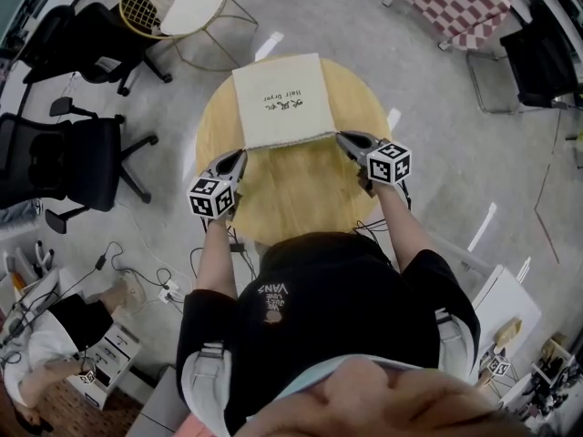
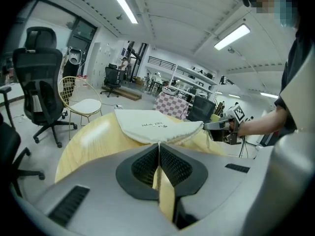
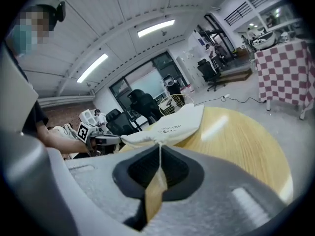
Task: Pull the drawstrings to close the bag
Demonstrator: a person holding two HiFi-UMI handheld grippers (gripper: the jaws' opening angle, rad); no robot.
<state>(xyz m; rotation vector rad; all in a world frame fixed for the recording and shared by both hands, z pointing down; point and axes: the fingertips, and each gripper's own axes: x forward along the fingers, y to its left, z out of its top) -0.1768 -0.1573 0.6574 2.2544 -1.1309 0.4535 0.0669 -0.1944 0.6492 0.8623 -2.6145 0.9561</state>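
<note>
A cream drawstring bag (image 1: 282,98) with dark print lies flat on the round wooden table (image 1: 301,198), its gathered mouth toward me. My left gripper (image 1: 241,158) is at the mouth's left corner, and my right gripper (image 1: 342,139) is at its right corner. In the left gripper view the jaws (image 2: 158,144) are shut on a thin cream drawstring (image 2: 159,154) that runs out to the bag (image 2: 152,124). The right gripper (image 3: 160,146) is likewise shut on a drawstring (image 3: 159,156) leading to the bag (image 3: 170,127). Each gripper view shows the other gripper at the bag's far corner.
A gold wire chair (image 1: 178,7) with a white seat stands beyond the table. Black office chairs (image 1: 64,157) are to the left, and a checkered cloth-covered table (image 1: 455,3) is at the upper right. Cables and a power strip (image 1: 164,288) lie on the floor at the near left.
</note>
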